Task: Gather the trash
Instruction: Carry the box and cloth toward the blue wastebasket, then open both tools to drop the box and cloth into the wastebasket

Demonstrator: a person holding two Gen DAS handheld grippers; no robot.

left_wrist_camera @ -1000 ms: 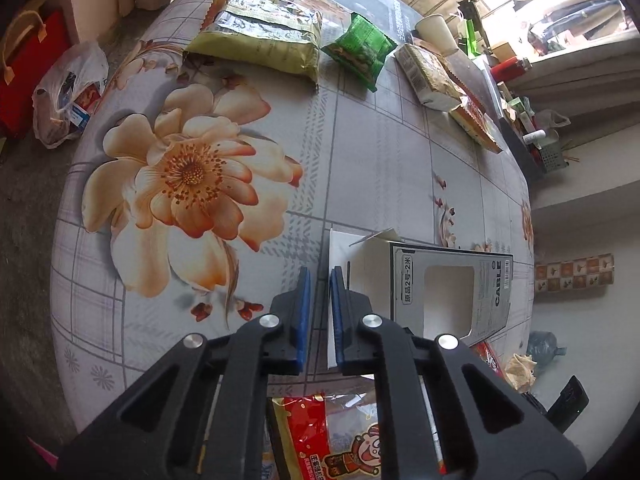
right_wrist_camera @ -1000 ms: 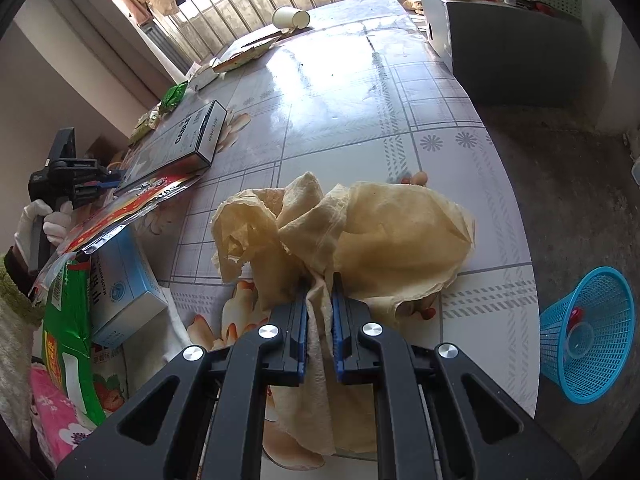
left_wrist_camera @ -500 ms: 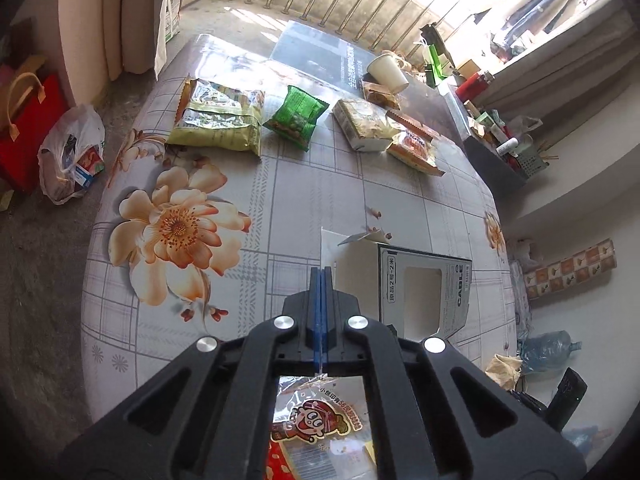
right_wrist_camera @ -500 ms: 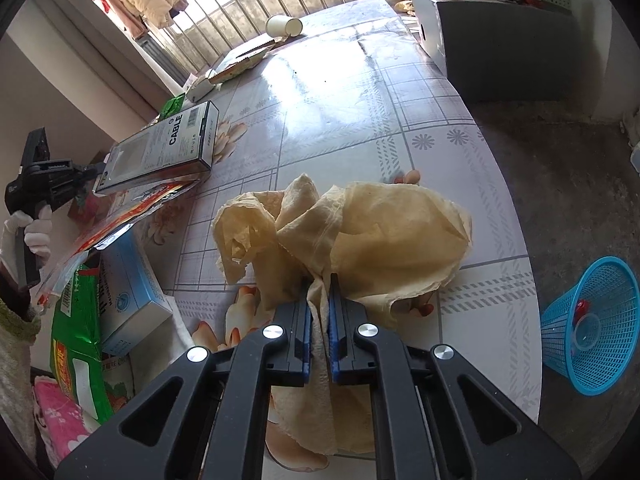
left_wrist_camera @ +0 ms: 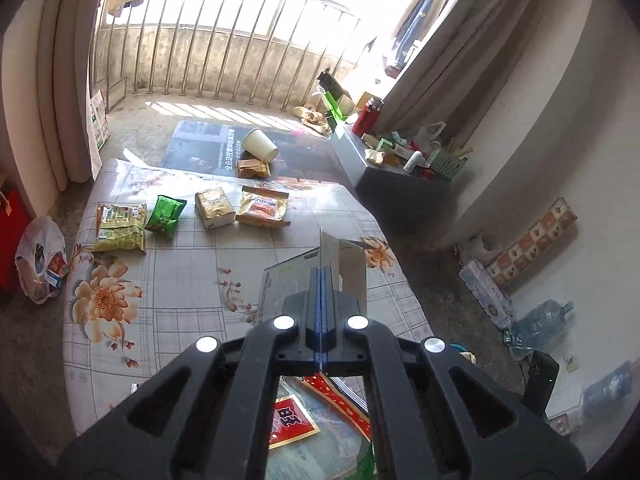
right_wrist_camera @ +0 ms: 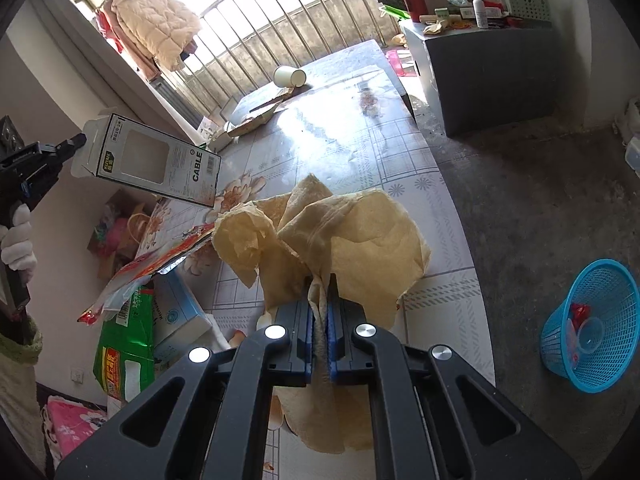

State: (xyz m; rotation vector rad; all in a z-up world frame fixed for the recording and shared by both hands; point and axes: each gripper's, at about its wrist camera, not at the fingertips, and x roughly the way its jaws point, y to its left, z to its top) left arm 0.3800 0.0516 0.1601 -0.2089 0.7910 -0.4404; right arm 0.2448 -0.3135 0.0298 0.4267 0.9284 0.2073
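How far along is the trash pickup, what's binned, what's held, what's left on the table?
Done: the blue basket on the floor holds only a red wrapper and a clear cup. In hand: the left gripper is shut on the flap of the empty cable box, lifted off the table; the right gripper is shut on the crumpled yellow paper. Left: four snack packets, a paper cup.

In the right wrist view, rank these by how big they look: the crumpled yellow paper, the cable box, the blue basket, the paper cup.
1. Crumpled yellow paper, though it sits closest to the camera.
2. Cable box and blue basket: too alike to rank.
3. Paper cup, smallest, but farthest away.
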